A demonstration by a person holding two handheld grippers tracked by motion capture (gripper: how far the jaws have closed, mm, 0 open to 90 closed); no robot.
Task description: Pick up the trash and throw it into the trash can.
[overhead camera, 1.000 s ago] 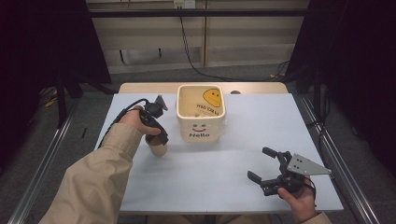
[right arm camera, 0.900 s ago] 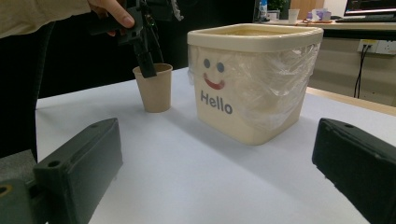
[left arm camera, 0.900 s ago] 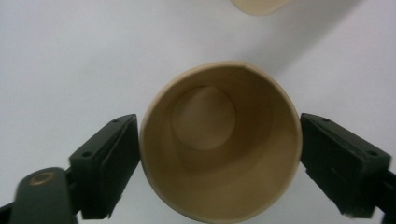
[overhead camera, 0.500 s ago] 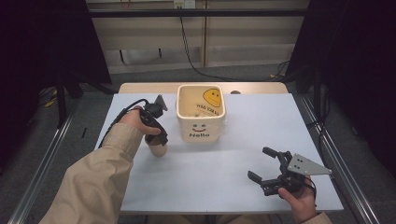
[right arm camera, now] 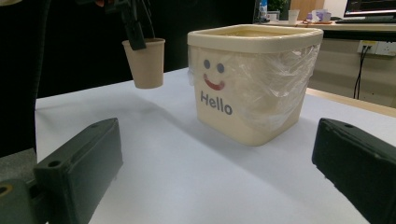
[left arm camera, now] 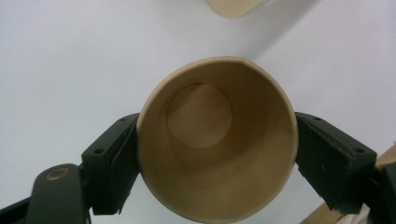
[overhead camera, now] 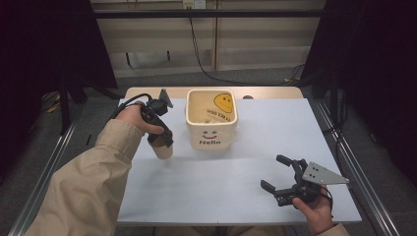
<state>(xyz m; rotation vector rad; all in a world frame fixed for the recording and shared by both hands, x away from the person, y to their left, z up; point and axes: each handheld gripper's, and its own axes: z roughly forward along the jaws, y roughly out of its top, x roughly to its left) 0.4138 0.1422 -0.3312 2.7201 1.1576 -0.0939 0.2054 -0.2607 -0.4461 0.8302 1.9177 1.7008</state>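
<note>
- The left gripper (overhead camera: pixel 164 142) is clamped on a paper cup (overhead camera: pixel 163 149), one black jaw on each side of its rim; the left gripper view looks straight down into the empty cup (left arm camera: pixel 217 140).
- The cup hangs upright just clear of the table (overhead camera: pixel 216 187), near the left side of the cream "Hello" bin (overhead camera: pixel 211 120); the right gripper view shows air beneath it (right arm camera: pixel 144 63).
- The right gripper (overhead camera: pixel 282 174) rests low at the table's near right, jaws apart and holding nothing.
- To do the lift well, in my judgement: keep the grip light so the thin wall does not buckle, keep the cup level, and raise it above the bin's rim before moving across.
- Since the earlier frames the left jaws have closed on the cup and it has risen off the table; the right gripper has not moved.
</note>
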